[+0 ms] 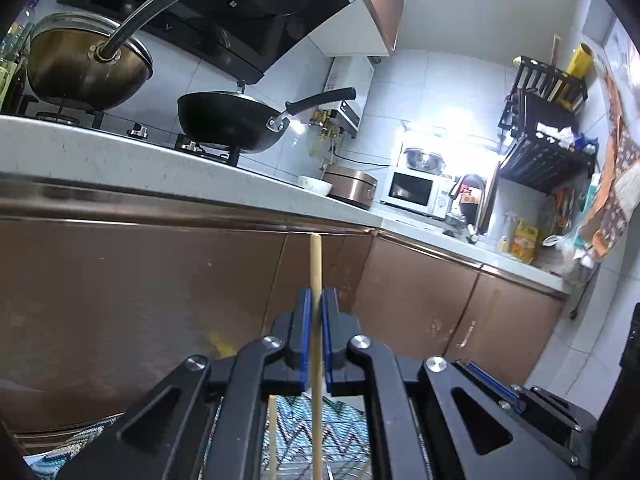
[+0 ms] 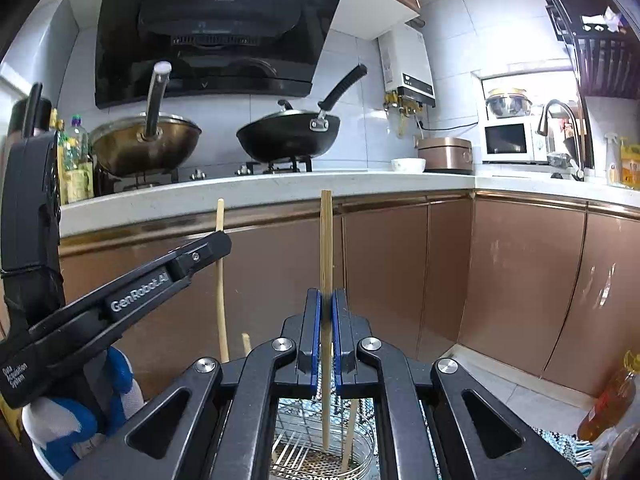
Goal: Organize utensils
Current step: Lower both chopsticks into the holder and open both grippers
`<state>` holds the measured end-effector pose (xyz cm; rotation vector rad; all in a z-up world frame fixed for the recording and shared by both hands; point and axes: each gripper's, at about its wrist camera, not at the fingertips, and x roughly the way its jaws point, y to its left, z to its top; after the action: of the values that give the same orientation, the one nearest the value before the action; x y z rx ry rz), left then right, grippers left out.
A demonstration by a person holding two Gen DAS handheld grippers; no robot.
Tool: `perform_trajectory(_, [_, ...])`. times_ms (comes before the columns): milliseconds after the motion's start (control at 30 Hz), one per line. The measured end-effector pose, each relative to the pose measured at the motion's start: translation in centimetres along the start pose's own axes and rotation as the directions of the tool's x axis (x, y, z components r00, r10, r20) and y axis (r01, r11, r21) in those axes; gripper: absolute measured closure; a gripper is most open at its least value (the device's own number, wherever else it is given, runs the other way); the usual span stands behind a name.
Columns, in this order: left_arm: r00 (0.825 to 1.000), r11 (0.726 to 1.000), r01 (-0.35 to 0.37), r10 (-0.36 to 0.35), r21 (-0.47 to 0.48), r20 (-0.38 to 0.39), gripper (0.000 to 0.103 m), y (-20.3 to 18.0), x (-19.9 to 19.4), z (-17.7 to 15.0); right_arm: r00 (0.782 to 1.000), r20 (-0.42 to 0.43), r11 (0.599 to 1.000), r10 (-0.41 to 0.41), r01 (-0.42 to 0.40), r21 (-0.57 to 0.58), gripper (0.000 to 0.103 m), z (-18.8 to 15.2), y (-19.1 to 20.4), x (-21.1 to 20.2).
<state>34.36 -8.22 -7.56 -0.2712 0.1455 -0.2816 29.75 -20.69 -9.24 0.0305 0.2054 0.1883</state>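
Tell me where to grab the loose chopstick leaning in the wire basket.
Grip the loose chopstick just below its top end, coming from above, tongs straddling the shaft. It stands near upright in the wire basket, so only that end is free.

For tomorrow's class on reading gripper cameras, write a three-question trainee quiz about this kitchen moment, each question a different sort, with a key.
1. True or false: the left gripper is open.
2. What does the right gripper hold? A spoon; B chopstick; C fork.
3. Fill in: below the right gripper stands a wire ____.

Key: 1 false, it is shut on a chopstick. 2 B. 3 basket.
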Motion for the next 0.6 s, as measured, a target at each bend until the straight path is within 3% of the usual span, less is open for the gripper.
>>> perform_trajectory(267, [0.999,1.0,-0.018,0.018,0.006,-0.029,0.097,0.5,1.0,-3.6,0.997,-0.074,0.999,-0.027,0.026,-0.024,0.097,-4.2,-0.6,1.7])
perform_trajectory(433, [0.998,1.0,0.0,0.001,0.013,-0.06,0.087,0.5,-0.1,-3.2,0.996,-0.085,0.999,-0.034,0.032,-0.018,0.086,-4.2,-0.7,1.0])
perform_trajectory(600, [0.996,0.999,0.01,-0.006,0.044,-0.086,0.078,0.5,-2.8,-1.7,0.996,-0.08,0.999,-0.038,0.037,-0.008,0.084,-3.1,-0.4,-0.9])
